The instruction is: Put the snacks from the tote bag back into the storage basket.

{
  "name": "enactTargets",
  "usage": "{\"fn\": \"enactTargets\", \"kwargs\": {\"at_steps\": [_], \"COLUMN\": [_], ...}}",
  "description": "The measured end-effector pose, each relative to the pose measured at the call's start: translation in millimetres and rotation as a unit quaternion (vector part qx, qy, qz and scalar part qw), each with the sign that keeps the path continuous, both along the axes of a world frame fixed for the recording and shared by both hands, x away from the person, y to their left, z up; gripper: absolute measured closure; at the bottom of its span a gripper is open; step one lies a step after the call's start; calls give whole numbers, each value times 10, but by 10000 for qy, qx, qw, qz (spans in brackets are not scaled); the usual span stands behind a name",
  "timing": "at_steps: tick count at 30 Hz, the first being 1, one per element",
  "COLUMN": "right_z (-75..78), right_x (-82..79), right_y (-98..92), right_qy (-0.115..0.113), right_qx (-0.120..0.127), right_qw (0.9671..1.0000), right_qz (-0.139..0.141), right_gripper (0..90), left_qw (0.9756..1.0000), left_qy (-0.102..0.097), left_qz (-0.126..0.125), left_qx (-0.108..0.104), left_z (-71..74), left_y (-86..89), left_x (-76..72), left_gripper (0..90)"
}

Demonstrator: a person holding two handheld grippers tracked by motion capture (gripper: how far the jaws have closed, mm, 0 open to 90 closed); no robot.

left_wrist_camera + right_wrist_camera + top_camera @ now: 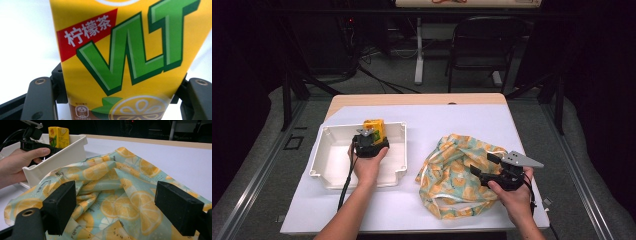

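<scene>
Here, left gripper [373, 136] gripping lemon tea carton [375, 129], above white tray [332, 155]

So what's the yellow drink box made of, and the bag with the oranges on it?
The drink box looks like coated paper carton: flat printed faces, sharp folded edges and a slight sheen. The bag seems to be thin woven cloth or soft nylon: it lies crumpled in soft folds, matte, with a white drawstring cord.

Bag [117, 192]: crumpled, lemon-print, on the table [160, 160], beyond the right gripper [125, 215], whose jaws stand apart. Tray [62, 155]: white, left of bag, touching it. Carton [58, 137]: yellow, upright in tray, left gripper [47, 148] at it.
</scene>
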State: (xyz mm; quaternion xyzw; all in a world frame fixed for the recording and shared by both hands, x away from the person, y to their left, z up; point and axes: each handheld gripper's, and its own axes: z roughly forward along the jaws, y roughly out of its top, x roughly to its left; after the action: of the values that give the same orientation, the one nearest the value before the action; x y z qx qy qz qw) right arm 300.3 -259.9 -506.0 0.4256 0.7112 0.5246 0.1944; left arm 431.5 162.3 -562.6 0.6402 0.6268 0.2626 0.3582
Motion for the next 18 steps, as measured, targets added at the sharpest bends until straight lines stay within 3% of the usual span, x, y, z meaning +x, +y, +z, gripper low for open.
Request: {"fn": "enactTargets", "kwargs": {"at_steps": [10,18], "right_z": [-41,-55], "right_x": [21,-1], "right_y": [-11,4], "right_qy": [55,51], "right_qx": [-63,-98], "right_qw": [10000,9999], "right_qz": [-47,-41], "right_gripper": [172,171], "left_qw": [10000,9995], "left_qy": [40,130], "left_qz": [-51,-216], "left_qx": [23,-171], "left_z": [-5,8], "left_y": [1,16], "left_x": [10,13], "left_gripper": [287,232]}}
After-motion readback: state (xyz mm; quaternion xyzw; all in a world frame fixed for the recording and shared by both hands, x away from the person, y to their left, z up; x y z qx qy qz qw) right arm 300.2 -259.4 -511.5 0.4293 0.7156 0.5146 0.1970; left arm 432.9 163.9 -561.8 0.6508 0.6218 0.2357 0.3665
